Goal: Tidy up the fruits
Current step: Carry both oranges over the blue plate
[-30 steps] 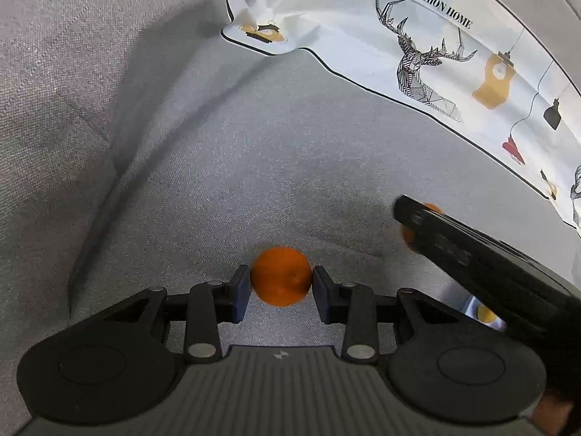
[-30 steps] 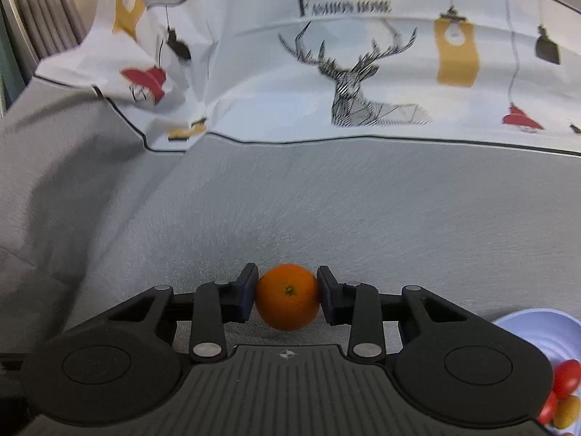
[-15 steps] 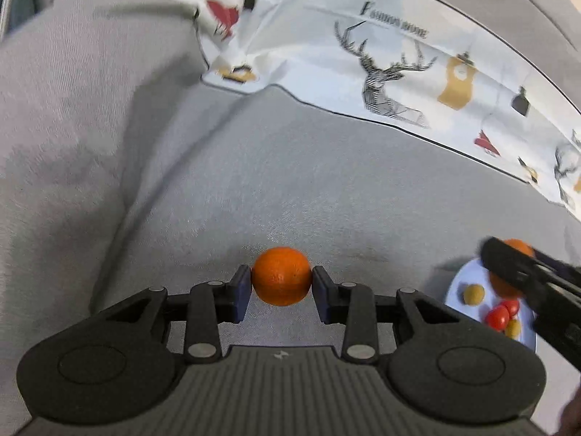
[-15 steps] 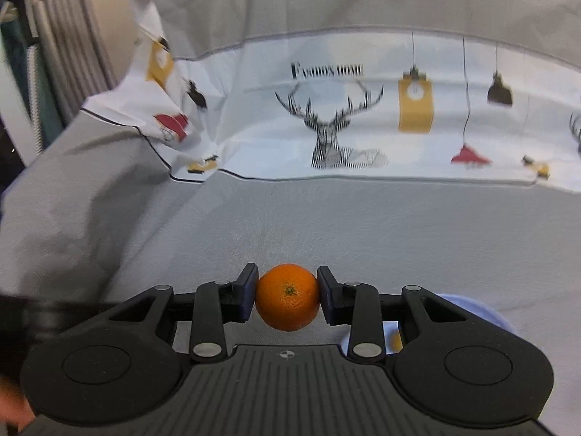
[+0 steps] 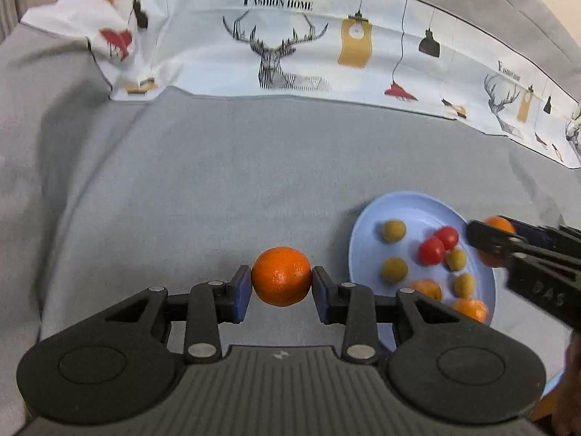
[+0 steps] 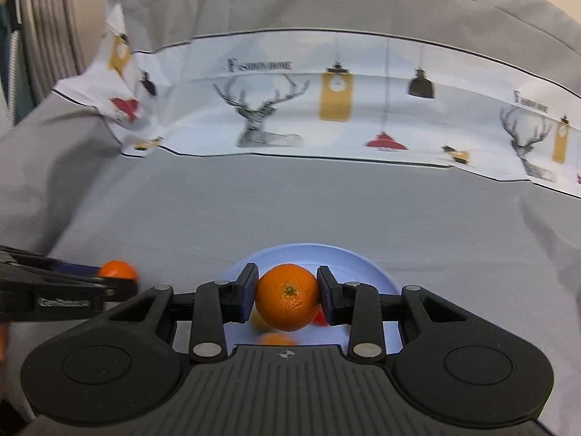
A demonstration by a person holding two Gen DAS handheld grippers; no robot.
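Note:
My left gripper (image 5: 281, 279) is shut on an orange (image 5: 281, 270), held above grey cloth just left of a light blue plate (image 5: 363, 232). On the plate lie red cherry tomatoes (image 5: 435, 247), small yellow-green fruits (image 5: 393, 231) and two small oranges (image 5: 471, 309). My right gripper (image 6: 287, 303) is shut on a second orange (image 6: 287, 309) and hangs over the plate (image 6: 305, 250). In the left wrist view the right gripper (image 5: 488, 241) reaches in over the plate's right side. The left gripper with its orange (image 6: 117, 270) shows at the left of the right wrist view.
Grey cloth (image 5: 218, 181) covers the whole surface. A white printed cloth with deer and lamps (image 5: 290, 47) lies crumpled along the back. Pale curtain folds (image 6: 54, 36) hang at the far left. A hand (image 5: 573, 370) shows at the lower right edge.
Both grippers have carried their oranges to the right. The blue plate has come into view, and the right gripper now hangs over it. The left gripper has rolled level.

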